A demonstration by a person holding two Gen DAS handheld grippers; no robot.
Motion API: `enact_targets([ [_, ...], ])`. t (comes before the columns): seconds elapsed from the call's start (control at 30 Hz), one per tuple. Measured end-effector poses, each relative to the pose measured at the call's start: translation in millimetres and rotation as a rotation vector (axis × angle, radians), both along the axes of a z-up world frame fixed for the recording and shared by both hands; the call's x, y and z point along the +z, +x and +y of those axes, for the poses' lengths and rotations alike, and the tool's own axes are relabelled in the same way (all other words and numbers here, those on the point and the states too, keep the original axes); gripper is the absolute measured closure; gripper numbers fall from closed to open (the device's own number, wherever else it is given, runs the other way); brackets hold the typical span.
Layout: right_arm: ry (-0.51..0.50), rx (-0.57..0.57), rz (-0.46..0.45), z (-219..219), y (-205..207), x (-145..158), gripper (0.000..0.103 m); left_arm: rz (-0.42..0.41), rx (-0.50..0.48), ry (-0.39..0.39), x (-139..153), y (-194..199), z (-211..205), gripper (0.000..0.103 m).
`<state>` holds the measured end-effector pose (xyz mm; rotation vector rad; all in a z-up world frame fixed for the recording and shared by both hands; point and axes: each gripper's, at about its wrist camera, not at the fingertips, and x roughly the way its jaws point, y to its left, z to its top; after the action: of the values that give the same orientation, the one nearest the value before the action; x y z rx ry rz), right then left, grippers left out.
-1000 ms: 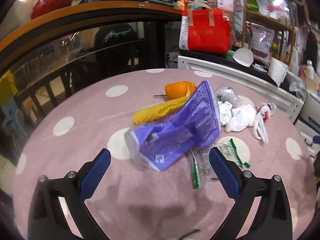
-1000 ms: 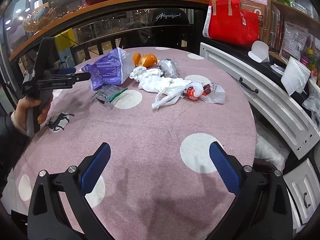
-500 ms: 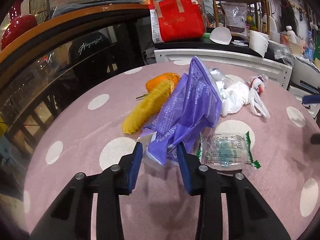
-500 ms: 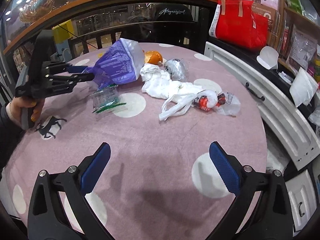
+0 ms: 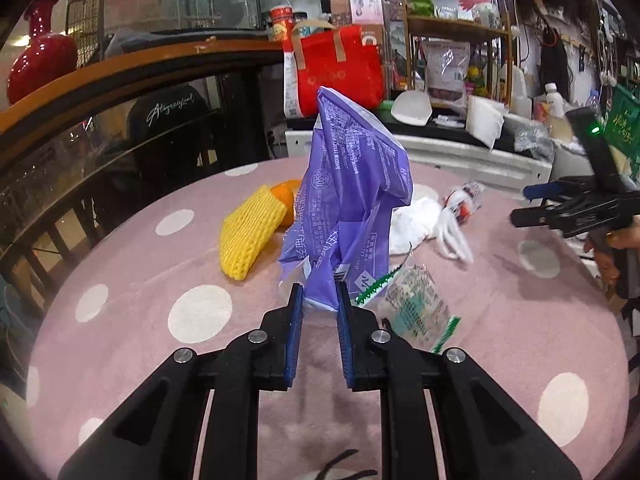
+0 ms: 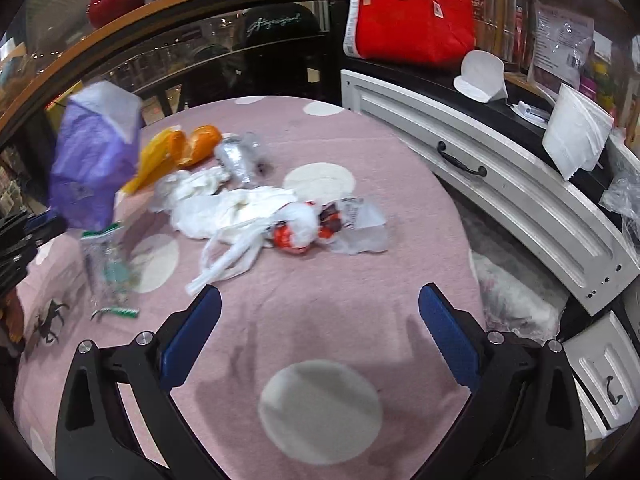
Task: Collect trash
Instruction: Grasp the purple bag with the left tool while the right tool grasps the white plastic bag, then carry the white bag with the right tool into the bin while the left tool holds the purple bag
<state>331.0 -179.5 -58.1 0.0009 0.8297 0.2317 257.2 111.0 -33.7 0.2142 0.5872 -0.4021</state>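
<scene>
My left gripper [image 5: 318, 298] is shut on the lower corner of a purple plastic bag [image 5: 352, 196], which stands lifted upright above the pink dotted table [image 5: 160, 280]. The bag also shows at the left of the right wrist view [image 6: 94, 160]. Behind it lie a yellow foam net [image 5: 250, 236] and orange peel [image 5: 286, 196]. A clear green-edged wrapper [image 5: 416, 308] lies to the right. White crumpled bags [image 6: 240, 208] and a red-and-white wrapper [image 6: 308, 228] lie mid-table. My right gripper [image 6: 320, 312] is open and empty over the near table.
A white drawer cabinet [image 6: 500, 184] runs along the table's right side, with a red bag [image 6: 408, 12] on top. A curved wooden rail with glass [image 5: 120, 76] stands behind the table. A clear crumpled bottle [image 6: 240, 156] lies near the peel.
My left gripper has closed on the purple bag and lifted it upright off the table. My right gripper has moved nearer to the white bags and stays open.
</scene>
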Motion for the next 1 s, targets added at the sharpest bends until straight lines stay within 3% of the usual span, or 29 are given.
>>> enact_targets([
  [0.33,-0.097,0.117,-0.008,22,53,-11,0.010,-0.048,0.049,-0.055,21,-20,1,0.087],
  [0.4,-0.111,0.134,0.010,24,62,-16,0.031,-0.049,0.065,-0.060,23,-22,4,0.087],
  [0.47,-0.096,0.141,0.042,24,65,-21,0.060,-0.050,0.078,-0.063,24,-26,5,0.087],
  [0.5,-0.089,0.144,0.041,24,63,-21,0.067,-0.053,0.087,-0.063,25,-28,6,0.087],
  [0.57,-0.100,0.137,0.030,23,55,-20,0.091,-0.053,0.093,-0.069,26,-32,6,0.087],
  [0.73,-0.044,0.128,0.005,13,27,-12,0.099,-0.045,0.115,-0.097,25,-43,-1,0.087],
  [1.0,0.038,0.108,-0.050,-12,-27,9,0.099,-0.026,0.086,-0.131,23,-65,-30,0.087],
])
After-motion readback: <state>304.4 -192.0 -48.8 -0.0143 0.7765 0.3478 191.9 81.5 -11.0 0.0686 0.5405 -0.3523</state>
